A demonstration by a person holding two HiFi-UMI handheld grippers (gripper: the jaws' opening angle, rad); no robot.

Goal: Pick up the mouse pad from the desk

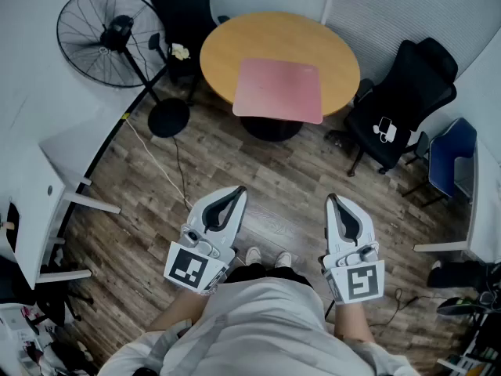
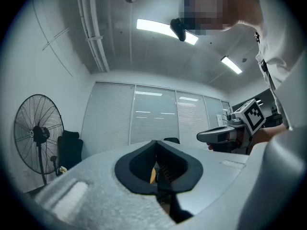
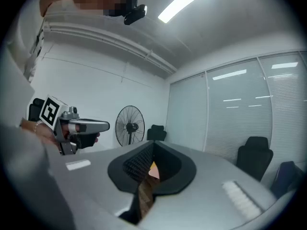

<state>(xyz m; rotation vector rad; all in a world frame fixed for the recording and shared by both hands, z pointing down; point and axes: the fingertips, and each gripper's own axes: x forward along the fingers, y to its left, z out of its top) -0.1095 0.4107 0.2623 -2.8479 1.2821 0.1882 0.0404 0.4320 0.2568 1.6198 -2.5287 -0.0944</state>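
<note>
Pink, matte, rectangular with soft corners: the pink mouse pad (image 1: 279, 91) lies flat on the round tabletop (image 1: 235, 41) of pale yellow wood. Its near edge reaches the rim on my side. The pad's surface looks smooth and faintly mottled. A black pedestal base (image 1: 270, 129) shows under the tabletop.

Left hand-held gripper (image 1: 237, 193): white moulded shell, black ribbed pads, marker cube at the rear. It is clenched, the pads meeting along a seam with nothing between them. Right hand-held gripper (image 1: 332, 202): same build, likewise clenched and empty. Both are held side by side over the grey-brown plank floor (image 1: 258, 171), well apart from the pad and pointing toward it.

Around the tabletop: a black wire-cage standing fan (image 1: 106, 37) on a disc base to the left, a black padded office chair (image 1: 403, 100) to the right, and a blue chair (image 1: 452, 159) beyond it. A light cable (image 1: 160, 167) trails across the planks on the fan side.
</note>
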